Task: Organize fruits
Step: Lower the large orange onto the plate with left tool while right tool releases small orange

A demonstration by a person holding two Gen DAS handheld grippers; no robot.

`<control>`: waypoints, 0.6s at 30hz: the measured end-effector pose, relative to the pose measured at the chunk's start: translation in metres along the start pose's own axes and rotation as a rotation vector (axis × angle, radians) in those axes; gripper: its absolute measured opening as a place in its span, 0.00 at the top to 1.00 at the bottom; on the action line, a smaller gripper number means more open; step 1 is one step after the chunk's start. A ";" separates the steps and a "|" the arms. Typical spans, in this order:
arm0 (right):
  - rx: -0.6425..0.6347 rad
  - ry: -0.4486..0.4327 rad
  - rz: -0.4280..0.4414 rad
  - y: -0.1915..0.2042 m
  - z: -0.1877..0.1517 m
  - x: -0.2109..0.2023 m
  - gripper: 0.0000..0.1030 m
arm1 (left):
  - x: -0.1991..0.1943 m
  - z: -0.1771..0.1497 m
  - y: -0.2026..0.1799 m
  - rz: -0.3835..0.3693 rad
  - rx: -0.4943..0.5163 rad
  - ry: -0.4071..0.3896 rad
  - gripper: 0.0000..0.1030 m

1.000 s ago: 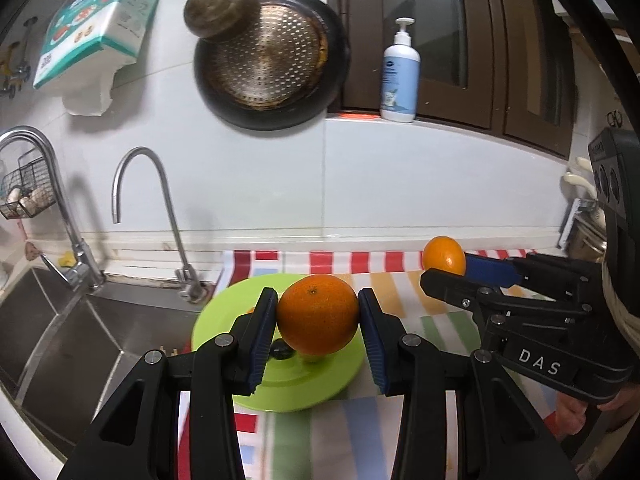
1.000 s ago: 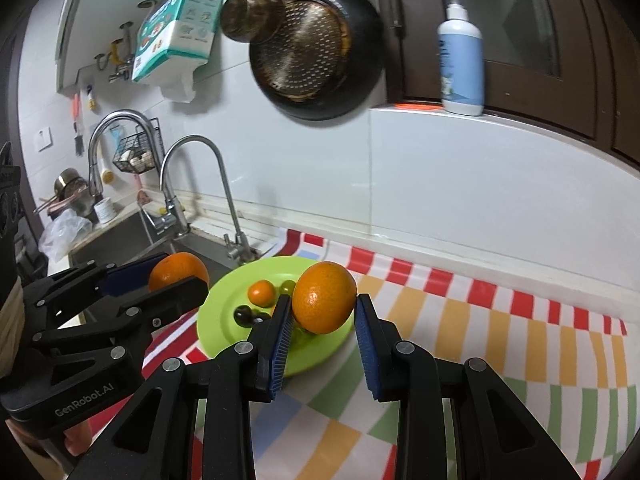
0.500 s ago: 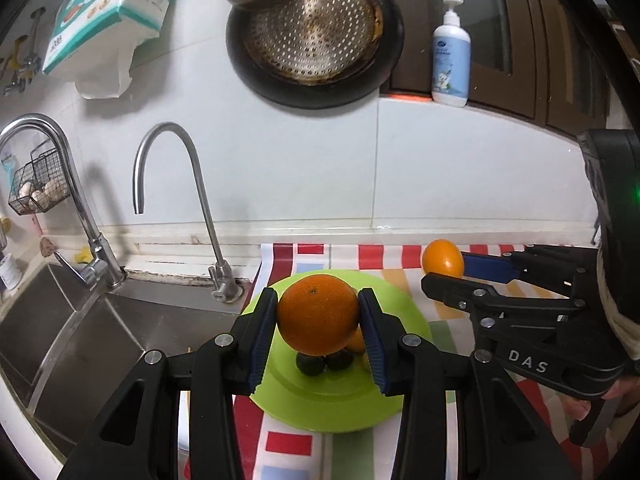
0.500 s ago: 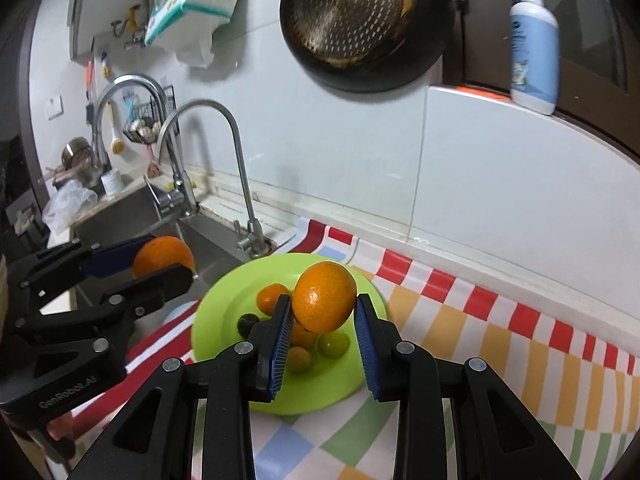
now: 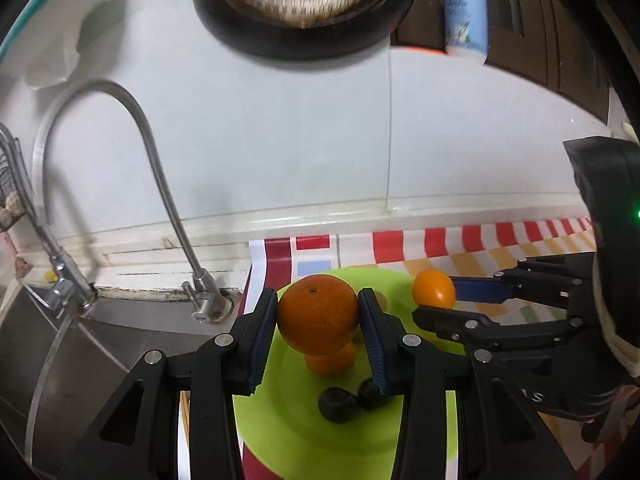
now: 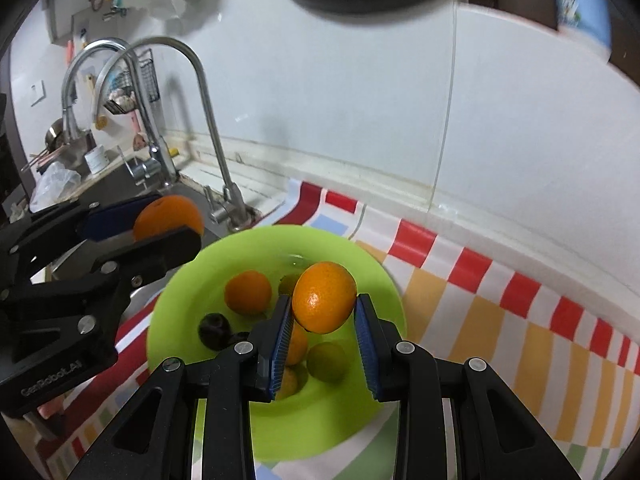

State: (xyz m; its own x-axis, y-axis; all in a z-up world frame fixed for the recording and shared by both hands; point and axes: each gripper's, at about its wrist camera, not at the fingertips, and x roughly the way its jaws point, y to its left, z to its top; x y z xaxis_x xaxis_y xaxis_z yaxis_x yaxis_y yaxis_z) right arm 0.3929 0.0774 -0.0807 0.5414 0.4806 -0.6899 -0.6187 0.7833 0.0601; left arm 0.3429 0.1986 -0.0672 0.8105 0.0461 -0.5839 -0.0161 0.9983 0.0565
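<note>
**Ana:** Kitchen desk first: what covers it, and what sits nearest the cameras?

**Ben:** Nearest are the grippers. The left gripper is clamped on a large round orange, blue pads pressed to both sides. The right gripper is closed on a smaller, glossier orange. Both fruits hang in the air over the round lime-green plastic plate, which rests on a checked cloth of red, orange and white squares spread over the desk.

**Ana:** So what is already in the plate?

**Ben:** One loose orange, two dark, almost black round fruits, and a greenish round fruit by the right gripper's pads. More orange shows under that gripper, partly hidden.

**Ana:** How far along, then?

**Ben:** Well on, I'd judge. Several fruits are gathered, and the two held oranges are over the plate but not yet set down. Releasing them is what's left; I see no other loose fruit on the cloth, though much of it is out of view.

**Ana:** And behind?

**Ben:** A steel sink with a curved chrome tap just beside the plate, then the white wall, with a dark round pan hanging high.
</note>
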 end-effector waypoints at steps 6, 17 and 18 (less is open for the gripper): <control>0.005 0.034 0.006 -0.003 0.000 0.022 0.68 | 0.037 -0.003 0.008 -0.024 -0.014 0.072 0.60; 0.010 0.035 -0.023 -0.002 -0.002 0.028 0.64 | 0.039 -0.006 0.011 -0.015 -0.019 0.067 0.45; 0.016 0.032 -0.024 -0.003 -0.002 0.025 0.63 | 0.033 -0.006 0.012 0.000 -0.029 0.063 0.45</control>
State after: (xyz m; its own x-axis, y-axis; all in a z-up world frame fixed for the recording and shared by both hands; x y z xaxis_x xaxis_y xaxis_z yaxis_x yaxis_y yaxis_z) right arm 0.4068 0.0864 -0.0999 0.5377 0.4490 -0.7137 -0.5962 0.8010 0.0548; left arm 0.3665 0.2120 -0.0905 0.7722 0.0473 -0.6336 -0.0334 0.9989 0.0338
